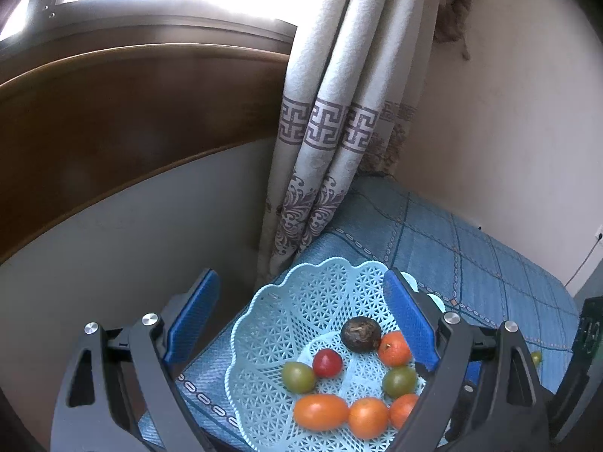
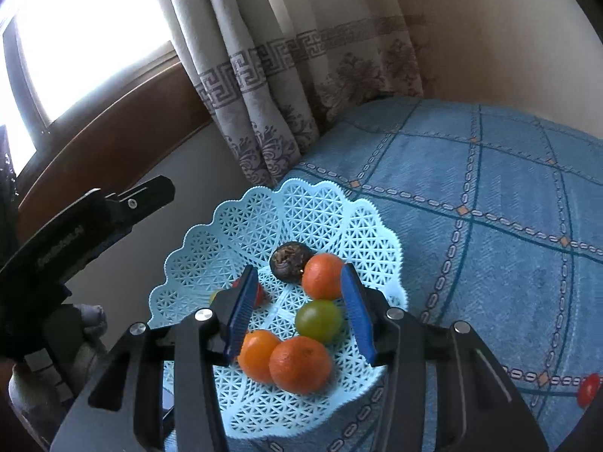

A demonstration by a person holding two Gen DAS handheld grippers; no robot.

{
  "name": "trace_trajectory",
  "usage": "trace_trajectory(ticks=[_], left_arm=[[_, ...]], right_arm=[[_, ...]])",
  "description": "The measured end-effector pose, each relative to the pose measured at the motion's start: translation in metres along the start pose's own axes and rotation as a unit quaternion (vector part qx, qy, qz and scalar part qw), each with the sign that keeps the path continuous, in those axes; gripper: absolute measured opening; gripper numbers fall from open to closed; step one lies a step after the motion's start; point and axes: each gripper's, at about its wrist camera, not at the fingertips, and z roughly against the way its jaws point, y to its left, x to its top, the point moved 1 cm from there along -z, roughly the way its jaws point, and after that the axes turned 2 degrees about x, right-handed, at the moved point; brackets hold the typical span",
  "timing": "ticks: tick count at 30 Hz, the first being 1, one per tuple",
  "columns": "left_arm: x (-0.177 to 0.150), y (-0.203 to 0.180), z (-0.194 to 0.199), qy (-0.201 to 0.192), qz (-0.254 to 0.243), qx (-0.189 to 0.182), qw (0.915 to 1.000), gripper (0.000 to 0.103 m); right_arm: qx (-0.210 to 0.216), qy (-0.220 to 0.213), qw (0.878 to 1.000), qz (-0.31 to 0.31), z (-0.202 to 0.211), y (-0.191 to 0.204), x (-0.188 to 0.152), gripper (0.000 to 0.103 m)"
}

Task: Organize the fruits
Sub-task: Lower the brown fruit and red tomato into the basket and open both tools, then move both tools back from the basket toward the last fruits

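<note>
Most fruits already lie in the pale blue lattice basket (image 2: 196,248) on the bed (image 2: 490,196), both grippers' jaws wide open and empty above it, so next comes reaching for the stray red fruit (image 2: 588,389) right of the basket.

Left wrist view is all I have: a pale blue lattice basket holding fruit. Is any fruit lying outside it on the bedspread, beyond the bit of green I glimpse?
Observer: Yes. The right wrist view shows a small red round fruit on the blue checked bedspread, well apart from the pale blue lattice plastic basket.
Operator: Is the right gripper holding anything?
Observer: No. The right gripper is open and empty. Its blue fingers hang over the basket, one on each side of a green round fruit.
</note>
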Motion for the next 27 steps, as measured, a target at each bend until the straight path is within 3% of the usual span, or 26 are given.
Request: trace_trajectory(ticks=[11,27], left_arm=[[-0.002,-0.012,0.004,-0.004,-0.018,-0.012,0.9998,0.095],[-0.020,-0.058,0.015,-0.010,-0.082,-0.048,0.9954,0.098]], right_arm=[[-0.044,-0.032,0.998,0.023,0.024,-0.009,-0.004,0.046],[-0.134,-0.047,0.990,-0.018,0.069,-0.087,-0.024,0.046]])
